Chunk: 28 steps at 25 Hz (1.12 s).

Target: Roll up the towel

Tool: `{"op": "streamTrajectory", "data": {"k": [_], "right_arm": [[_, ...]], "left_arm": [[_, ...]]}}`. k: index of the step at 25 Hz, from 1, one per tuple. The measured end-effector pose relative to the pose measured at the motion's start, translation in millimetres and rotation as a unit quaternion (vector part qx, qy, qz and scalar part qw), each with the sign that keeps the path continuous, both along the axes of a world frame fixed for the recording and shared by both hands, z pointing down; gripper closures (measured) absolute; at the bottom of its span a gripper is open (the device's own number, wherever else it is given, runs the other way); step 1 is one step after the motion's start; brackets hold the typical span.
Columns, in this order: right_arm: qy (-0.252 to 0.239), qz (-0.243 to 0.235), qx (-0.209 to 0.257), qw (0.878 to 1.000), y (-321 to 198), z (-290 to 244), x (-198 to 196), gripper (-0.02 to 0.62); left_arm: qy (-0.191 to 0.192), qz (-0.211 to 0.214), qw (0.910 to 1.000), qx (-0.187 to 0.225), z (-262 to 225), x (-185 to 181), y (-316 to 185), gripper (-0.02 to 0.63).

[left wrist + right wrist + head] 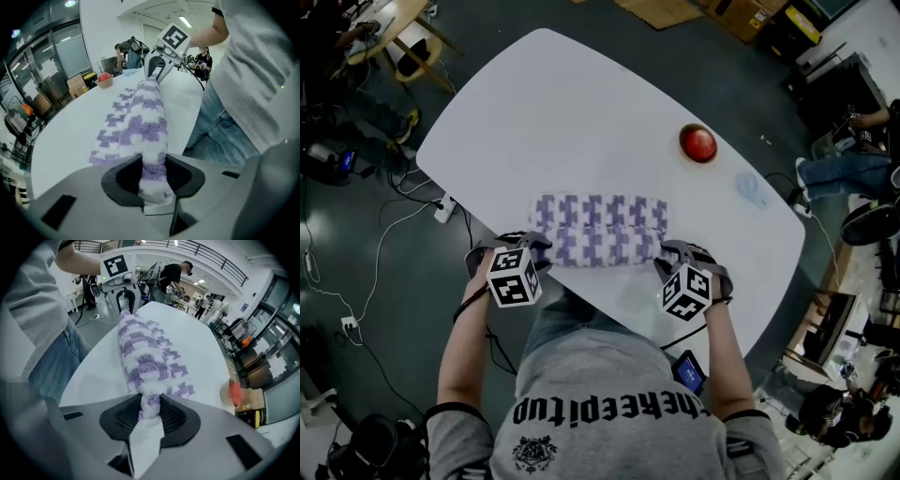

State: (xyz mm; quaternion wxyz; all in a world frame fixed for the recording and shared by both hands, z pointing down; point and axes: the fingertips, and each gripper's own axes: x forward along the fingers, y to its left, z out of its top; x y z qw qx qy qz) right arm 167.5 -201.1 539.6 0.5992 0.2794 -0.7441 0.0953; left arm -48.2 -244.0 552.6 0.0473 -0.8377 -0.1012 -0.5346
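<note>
A white towel with a purple check pattern (598, 230) lies partly rolled near the table's front edge. My left gripper (530, 246) holds the roll's left end, and in the left gripper view its jaws are shut on the towel (150, 136). My right gripper (670, 253) holds the roll's right end, its jaws pinching the towel (145, 366). Each gripper view shows the other gripper at the far end of the roll: the right gripper (157, 70) and the left gripper (124, 303).
The white oval table (581, 122) carries a red bowl-like object (698, 142) at the back right and a faint bluish mark (751, 190) near the right edge. Chairs, cables and boxes stand on the floor around. The person's jeans press close to the front edge.
</note>
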Motion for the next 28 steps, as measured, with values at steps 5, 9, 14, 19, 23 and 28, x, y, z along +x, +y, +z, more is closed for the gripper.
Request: {"op": "streamTrajectory", "data": {"k": [5, 9, 14, 19, 23, 28], "right_arm": [[-0.031, 0.028, -0.01, 0.999, -8.5, -2.6, 0.6, 0.474], [-0.055, 0.048, -0.007, 0.997, -18.5, -7.2, 4.5, 0.45], [-0.07, 0.069, 0.009, 0.995, -30.7, -12.9, 10.2, 0.443], [-0.078, 0.099, 0.028, 0.992, -44.6, -14.8, -1.4, 0.444], [-0.077, 0.12, 0.041, 0.989, -64.4, -7.8, -16.6, 0.443], [-0.076, 0.148, 0.059, 0.984, -73.6, -9.2, 15.9, 0.445]], "left_arm": [[0.017, -0.012, 0.9996, -0.017, -1.9, 0.9, -7.5, 0.457], [0.045, -0.043, 0.9973, -0.039, -4.6, 3.6, -20.3, 0.437], [0.078, -0.082, 0.9914, -0.064, -9.5, 8.5, -39.0, 0.425], [0.111, -0.136, 0.9815, -0.076, -20.9, -6.3, -67.2, 0.423], [0.129, -0.171, 0.9741, -0.074, -14.2, -23.1, -95.1, 0.423], [0.148, -0.207, 0.9641, -0.077, -16.3, 6.0, -107.1, 0.423]]}}
